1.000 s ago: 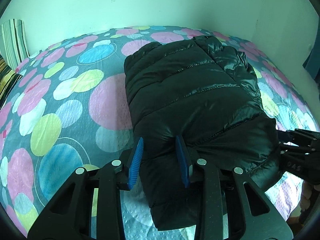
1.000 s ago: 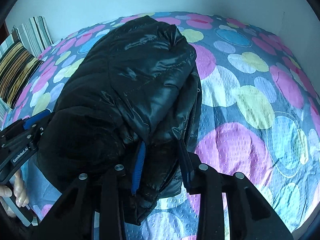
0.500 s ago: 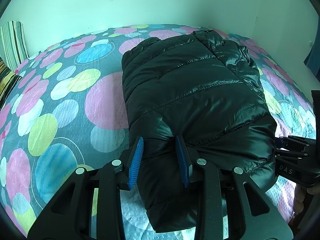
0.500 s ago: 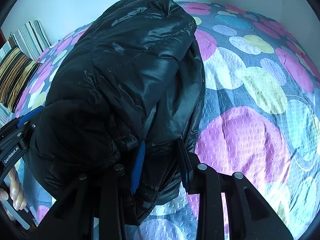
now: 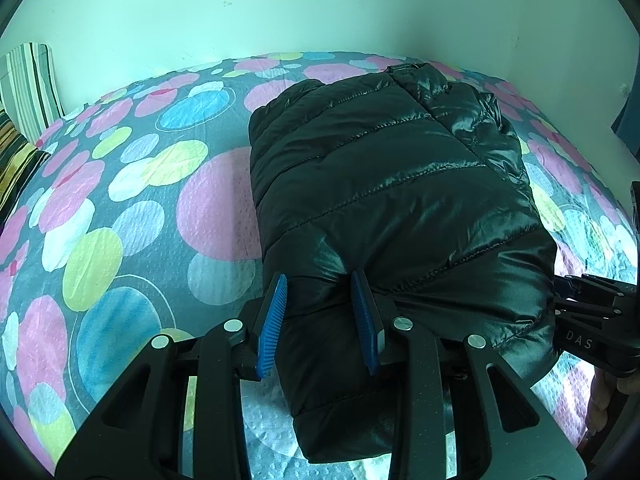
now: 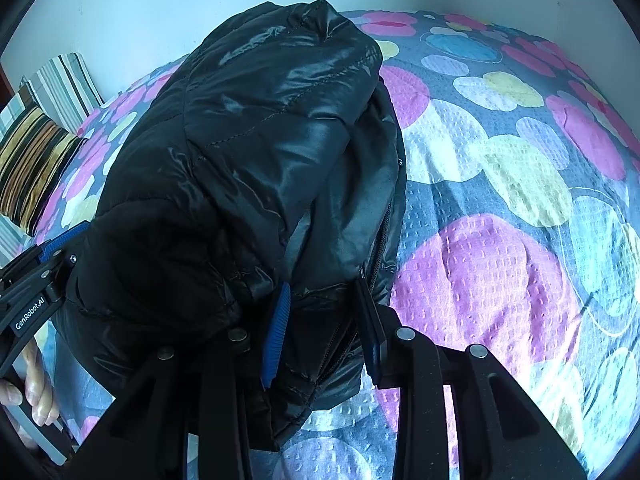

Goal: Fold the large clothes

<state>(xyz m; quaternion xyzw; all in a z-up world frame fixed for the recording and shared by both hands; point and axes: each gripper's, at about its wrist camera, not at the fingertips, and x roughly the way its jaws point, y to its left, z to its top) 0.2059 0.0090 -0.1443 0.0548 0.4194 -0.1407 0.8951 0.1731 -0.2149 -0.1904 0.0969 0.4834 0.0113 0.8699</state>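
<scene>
A black quilted puffer jacket (image 5: 384, 208) lies folded into a bulky bundle on the bedspread (image 5: 120, 208) with coloured circles. My left gripper (image 5: 319, 280) is shut on the jacket's near left edge, with padded fabric pinched between the blue pads. My right gripper (image 6: 322, 284) is shut on the jacket (image 6: 256, 152) at its near right edge, beside the zipper. Each gripper shows in the other's view: the right gripper (image 5: 588, 312) at the jacket's right corner, the left gripper (image 6: 36, 280) at its left side. The jacket's underside is hidden.
Striped pillows (image 5: 28, 88) (image 6: 36, 160) lean at the bed's far left against a pale wall (image 5: 320, 8). A person's fingers (image 6: 36, 392) hold the left gripper's handle. Open bedspread (image 6: 500, 200) stretches on both sides of the jacket.
In the right wrist view the jacket has bulked up and now reaches higher in the frame. In the left wrist view it has shifted only slightly. Both grips are unchanged.
</scene>
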